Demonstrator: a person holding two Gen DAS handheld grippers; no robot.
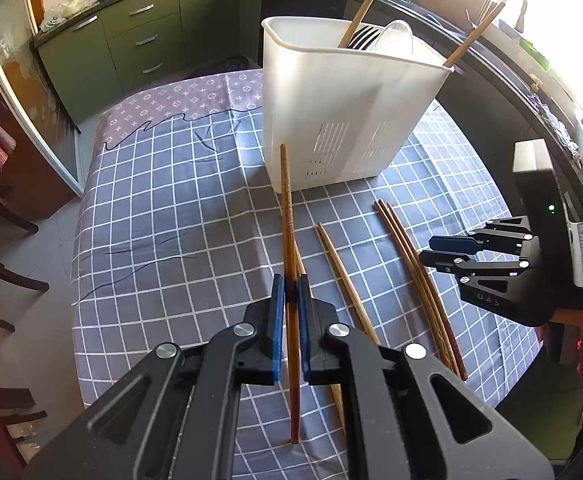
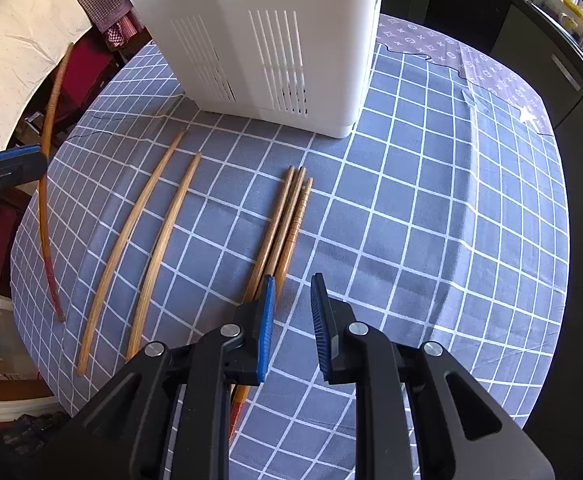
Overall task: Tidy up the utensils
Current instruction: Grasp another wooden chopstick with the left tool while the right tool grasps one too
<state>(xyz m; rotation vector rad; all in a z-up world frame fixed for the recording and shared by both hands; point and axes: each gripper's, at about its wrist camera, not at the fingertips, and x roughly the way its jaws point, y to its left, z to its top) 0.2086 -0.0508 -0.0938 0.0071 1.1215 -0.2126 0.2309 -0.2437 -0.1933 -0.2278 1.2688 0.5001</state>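
White plastic caddy — chopsticks, probably forks | left fingers pinch chopstick | right fingers spread

White utensil holder stands mid table, blocks far side; chopsticks and forks poke up from its top. Left of it, checkered cloth bare, easy pass. In front: loose chopsticks, pale pair and brown trio, narrow lanes between. Right claw parted just above trio. Cloth right of trio bare.
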